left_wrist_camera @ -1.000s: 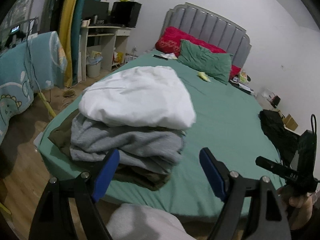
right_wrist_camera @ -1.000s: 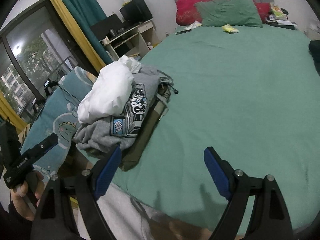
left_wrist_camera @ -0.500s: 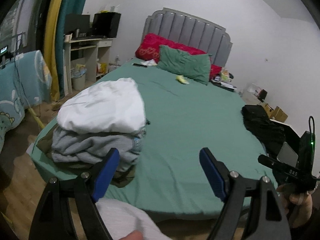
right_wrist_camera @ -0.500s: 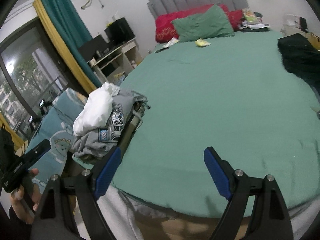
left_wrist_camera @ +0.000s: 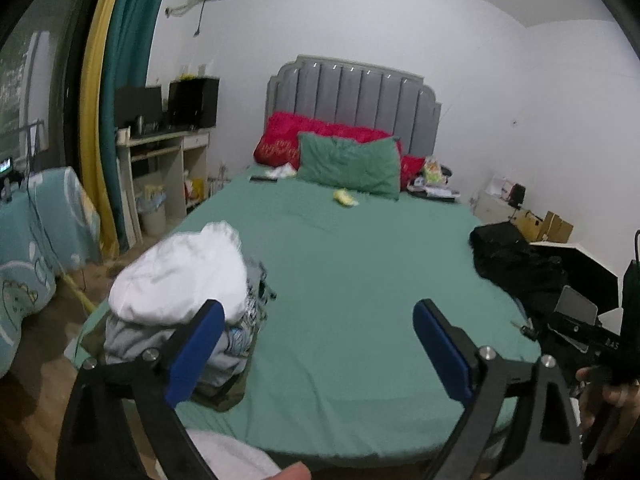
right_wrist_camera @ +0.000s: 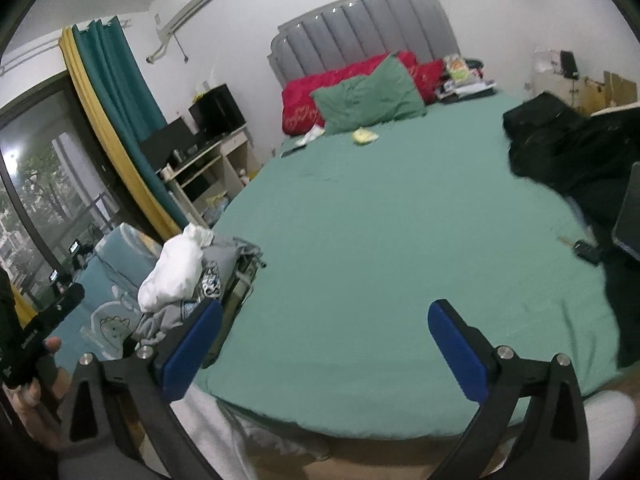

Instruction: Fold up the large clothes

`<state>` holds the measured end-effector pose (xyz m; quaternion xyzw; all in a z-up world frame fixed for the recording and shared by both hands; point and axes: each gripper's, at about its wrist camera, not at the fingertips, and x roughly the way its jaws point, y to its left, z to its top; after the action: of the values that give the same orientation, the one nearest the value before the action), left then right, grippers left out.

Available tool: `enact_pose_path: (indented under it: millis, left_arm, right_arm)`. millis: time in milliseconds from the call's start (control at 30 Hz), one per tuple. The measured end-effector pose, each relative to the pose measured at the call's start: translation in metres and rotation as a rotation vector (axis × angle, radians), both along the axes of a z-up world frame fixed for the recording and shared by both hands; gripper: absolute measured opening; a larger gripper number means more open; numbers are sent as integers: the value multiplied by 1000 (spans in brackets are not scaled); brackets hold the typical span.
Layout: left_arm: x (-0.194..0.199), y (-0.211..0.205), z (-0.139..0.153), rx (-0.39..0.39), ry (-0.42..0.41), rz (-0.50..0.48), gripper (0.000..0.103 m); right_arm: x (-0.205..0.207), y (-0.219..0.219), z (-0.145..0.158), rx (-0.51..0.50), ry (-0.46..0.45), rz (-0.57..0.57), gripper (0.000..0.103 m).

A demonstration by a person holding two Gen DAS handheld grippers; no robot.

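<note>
A green-sheeted bed [left_wrist_camera: 352, 280] is seen mid-frame, folded clothes stack [left_wrist_camera: 180, 292] lower left, black garment [right_wrist_camera: 560, 152] cut off at right edge, both left gripper [left_wrist_camera: 316, 344] and right gripper [right_wrist_camera: 326, 344] held spread, empty.

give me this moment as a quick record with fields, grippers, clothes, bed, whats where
left gripper: jaws open, holding nothing, above the bed's foot
right gripper: jaws open, holding nothing
folded stack: white garment on top, grey under it, olive at the bottom; on the bed's near left corner
black garment: loose heap at the bed's right edge, not folded
bed: green sheet, bare in the middle
pillows: green pillow in front of a red one, at the grey headboard
</note>
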<state>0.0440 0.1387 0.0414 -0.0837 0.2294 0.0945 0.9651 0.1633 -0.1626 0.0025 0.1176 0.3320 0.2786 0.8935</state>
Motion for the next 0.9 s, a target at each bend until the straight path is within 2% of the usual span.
enact_pose_path:
  millis: [133, 367, 533, 800, 900]
  left_arm:
    - [-5, -13, 21, 25, -68, -10, 101]
    - [-13, -28, 48, 35, -147, -5, 103]
    - [-28, -35, 63, 50, -217, 10, 103]
    - [-47, -45, 80, 100, -253, 46, 103]
    - [-55, -47, 84, 119, -282, 32, 103]
  right_arm:
    - [-8, -23, 21, -22, -61, -44, 102]
    - [-32, -53, 63, -57, -190, -102, 102]
    - [-55, -62, 89, -93, -276, -132, 102]
    - [-97, -66, 129, -100, -464, -167, 102]
    - [-108, -62, 138, -86, -497, -160, 102]
